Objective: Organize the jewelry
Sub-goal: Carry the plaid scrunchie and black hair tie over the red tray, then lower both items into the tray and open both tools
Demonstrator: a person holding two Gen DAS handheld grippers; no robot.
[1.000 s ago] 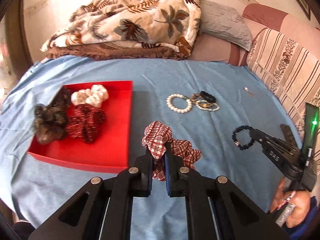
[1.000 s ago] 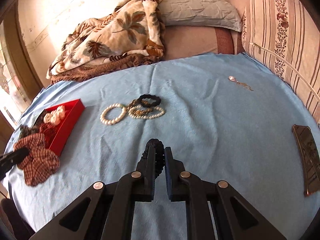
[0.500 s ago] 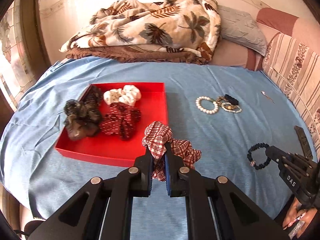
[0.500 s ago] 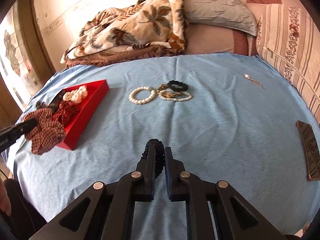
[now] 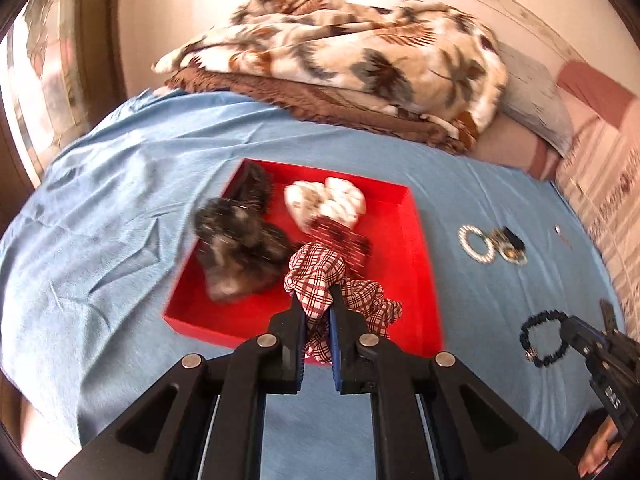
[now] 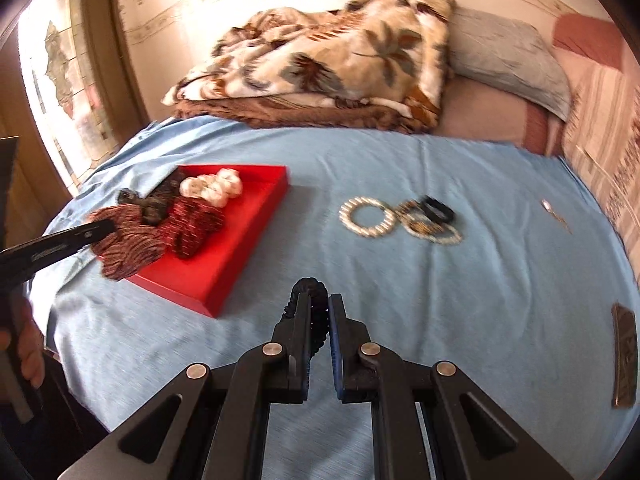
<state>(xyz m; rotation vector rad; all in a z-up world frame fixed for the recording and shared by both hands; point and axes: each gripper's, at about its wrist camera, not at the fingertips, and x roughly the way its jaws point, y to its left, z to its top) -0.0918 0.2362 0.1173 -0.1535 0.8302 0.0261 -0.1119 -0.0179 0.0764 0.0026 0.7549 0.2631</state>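
My left gripper (image 5: pixel 318 304) is matte black plastic: two broad arms with triangular cut-outs, narrowing to flat fingers (image 5: pixel 294 320) lined with blue pads on their inner faces. Four round silver screw heads sit across its knuckles. My right gripper (image 6: pixel 318 312) is built the same, black with blue pads and four silver screws. Seen from the side at the near right, its black finger carries white lettering I can't read. Bare fingers of my left hand (image 6: pixel 30 356) show at the near left edge, skin light brown.
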